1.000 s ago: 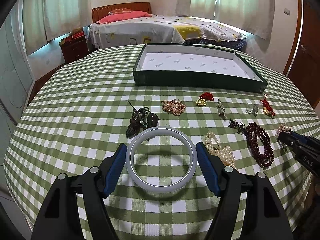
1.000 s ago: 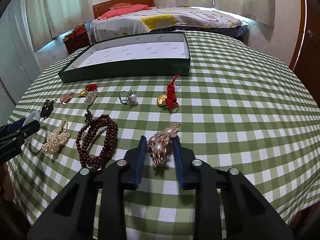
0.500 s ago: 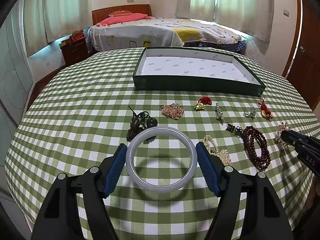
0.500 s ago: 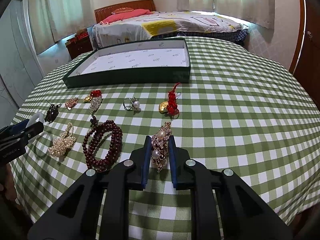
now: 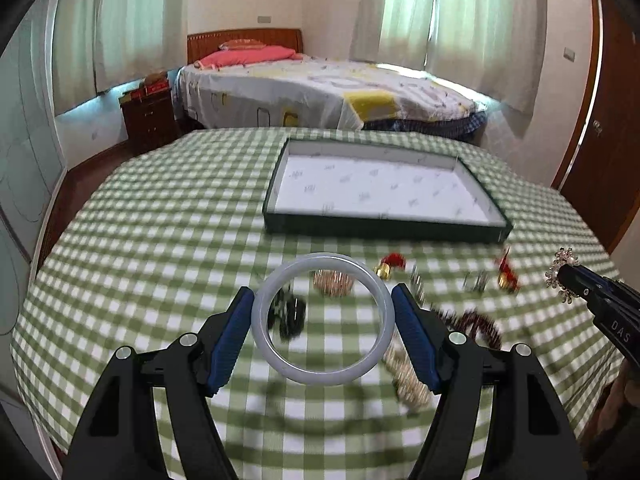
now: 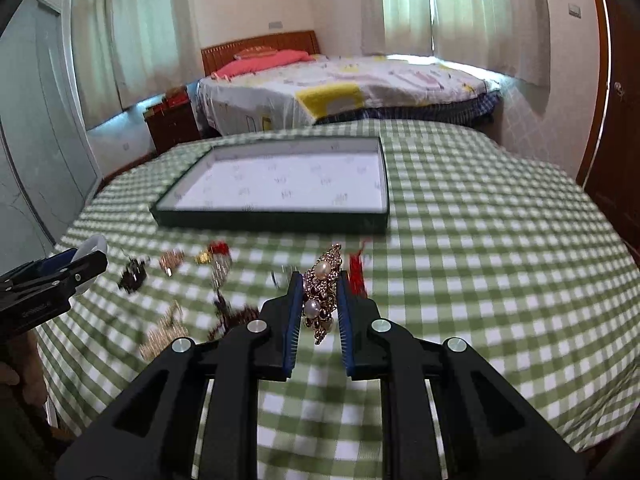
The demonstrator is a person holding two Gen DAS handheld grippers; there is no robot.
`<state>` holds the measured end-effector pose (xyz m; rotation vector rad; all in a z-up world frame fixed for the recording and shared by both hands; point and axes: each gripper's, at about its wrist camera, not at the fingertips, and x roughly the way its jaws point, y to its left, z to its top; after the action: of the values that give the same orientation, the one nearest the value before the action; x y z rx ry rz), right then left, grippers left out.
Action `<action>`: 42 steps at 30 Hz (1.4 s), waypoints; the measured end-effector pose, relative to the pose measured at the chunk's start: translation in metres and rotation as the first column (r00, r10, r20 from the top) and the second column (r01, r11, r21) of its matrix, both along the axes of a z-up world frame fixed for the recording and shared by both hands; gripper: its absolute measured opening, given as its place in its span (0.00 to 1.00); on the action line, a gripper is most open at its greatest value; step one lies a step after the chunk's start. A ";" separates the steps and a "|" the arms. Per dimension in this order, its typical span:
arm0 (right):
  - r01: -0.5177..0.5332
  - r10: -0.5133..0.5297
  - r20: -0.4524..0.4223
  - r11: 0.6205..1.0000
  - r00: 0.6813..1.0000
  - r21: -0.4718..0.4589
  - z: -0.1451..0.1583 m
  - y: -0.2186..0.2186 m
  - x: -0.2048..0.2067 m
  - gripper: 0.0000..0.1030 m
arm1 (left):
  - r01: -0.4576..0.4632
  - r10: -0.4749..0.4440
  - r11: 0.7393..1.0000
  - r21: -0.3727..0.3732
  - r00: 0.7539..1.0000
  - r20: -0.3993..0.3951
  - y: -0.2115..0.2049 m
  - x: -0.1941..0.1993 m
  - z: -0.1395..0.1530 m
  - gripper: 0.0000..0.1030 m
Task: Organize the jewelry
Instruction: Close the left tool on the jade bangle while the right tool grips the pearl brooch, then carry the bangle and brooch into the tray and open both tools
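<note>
Checked table (image 5: 160, 240) | left tool (image 5: 324, 316) grips bangle (image 5: 280, 364) | right tool (image 6: 319, 304) pinches brooch (image 6: 320, 280)

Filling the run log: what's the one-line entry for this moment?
left gripper: shut on bangle | right gripper: shut on brooch | both above table | tray: empty

Two grippers are seen: the left gripper (image 5: 323, 316) and the right gripper (image 6: 319, 302). One bangle (image 5: 323, 318) and one pearl brooch (image 6: 322, 292) are counted in them. One tray (image 5: 384, 228) is counted on one table (image 5: 160, 240). About eight loose pieces are made out on the cloth, though blur leaves that count uncertain. One bed (image 5: 320, 92) and one nightstand (image 5: 149, 118) are seen behind.
</note>
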<state>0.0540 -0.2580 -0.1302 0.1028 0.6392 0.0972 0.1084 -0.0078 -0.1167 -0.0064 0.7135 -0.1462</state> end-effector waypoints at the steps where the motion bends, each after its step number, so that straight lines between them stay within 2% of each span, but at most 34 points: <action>1: -0.001 0.001 0.010 1.000 1.000 0.000 0.004 -0.001 0.003 0.17 | 0.002 -0.002 1.000 -0.001 1.000 0.011 -0.001 0.002 0.004 0.66; 10: -0.026 0.026 0.121 1.000 0.992 -0.004 0.044 0.000 0.062 0.17 | 0.020 -0.019 1.000 -0.011 0.995 0.100 -0.012 0.057 0.038 0.66; 15: -0.032 0.032 0.135 0.999 0.990 -0.001 0.047 0.000 0.112 0.17 | 0.027 -0.029 1.000 0.015 0.989 0.143 -0.026 0.105 0.046 0.66; 20: -0.023 0.025 0.135 1.000 0.991 -0.014 0.043 -0.002 0.167 0.17 | 0.013 -0.017 1.000 0.028 0.990 0.143 -0.035 0.151 0.041 0.66; 25: -0.013 0.012 0.093 1.000 0.996 0.003 0.027 -0.008 0.221 0.17 | -0.001 -0.003 1.000 0.030 0.994 0.110 -0.043 0.201 0.026 0.66; 30: -0.020 0.020 -0.004 1.000 1.000 0.024 0.000 -0.009 0.265 0.17 | 0.000 -0.002 0.999 0.042 0.999 0.046 -0.048 0.236 0.003 0.66; 37: -0.024 0.025 -0.133 1.000 0.991 0.014 -0.030 -0.010 0.303 0.17 | -0.012 0.015 1.000 0.026 0.993 -0.115 -0.046 0.282 -0.032 0.66; 42: -0.035 0.040 -0.222 0.999 0.974 0.027 -0.045 -0.009 0.317 0.17 | -0.003 0.008 1.000 0.026 0.980 -0.200 -0.047 0.295 -0.048 0.66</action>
<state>0.3707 -0.2675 -0.1756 0.1247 0.8641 0.1302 0.4032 -0.0546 -0.1650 0.0009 0.9168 -0.1322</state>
